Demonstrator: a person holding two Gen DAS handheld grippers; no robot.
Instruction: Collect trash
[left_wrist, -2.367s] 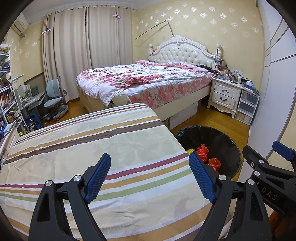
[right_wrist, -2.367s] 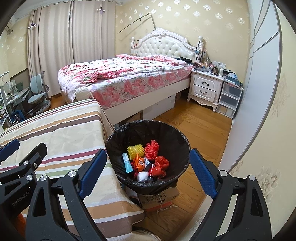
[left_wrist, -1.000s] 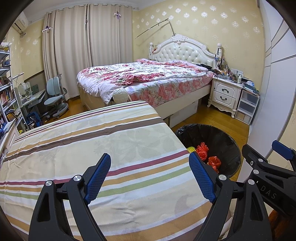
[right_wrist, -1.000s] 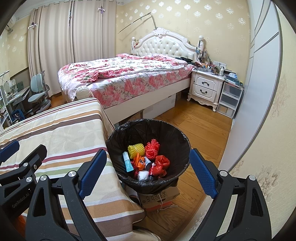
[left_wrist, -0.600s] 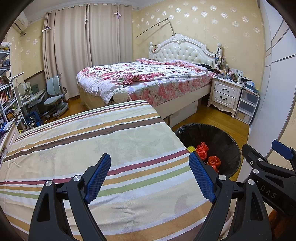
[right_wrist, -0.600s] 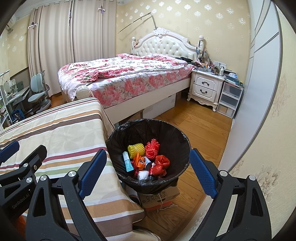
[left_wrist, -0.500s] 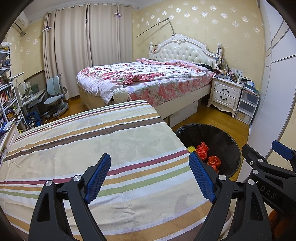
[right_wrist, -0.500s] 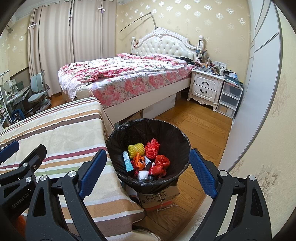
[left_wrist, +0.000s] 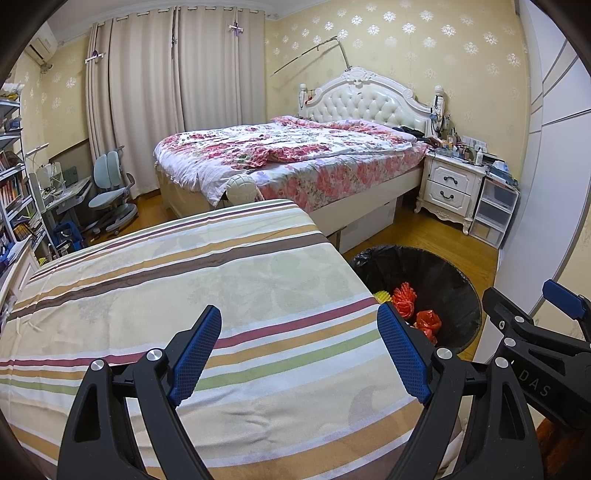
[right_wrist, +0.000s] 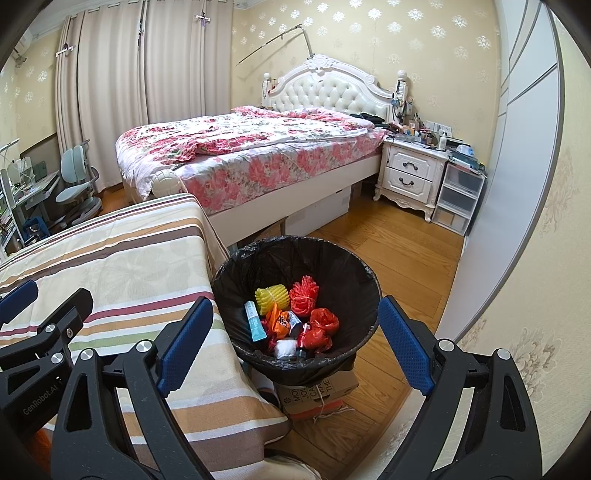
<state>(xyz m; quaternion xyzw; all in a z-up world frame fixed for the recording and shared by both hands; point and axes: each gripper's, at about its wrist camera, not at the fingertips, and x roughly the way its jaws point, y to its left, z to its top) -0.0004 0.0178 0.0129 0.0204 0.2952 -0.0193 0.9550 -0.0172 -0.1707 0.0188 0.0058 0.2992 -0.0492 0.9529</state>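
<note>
Bedroom, striped cloth-covered table bare. Trash sits in round black-bagged bin (table's right edge). Right gripper directly over it, nearer; left gripper over cloth. Both spread wide, empty.

Black-lined bin upright beside striped table; colourful trash inside.
</note>
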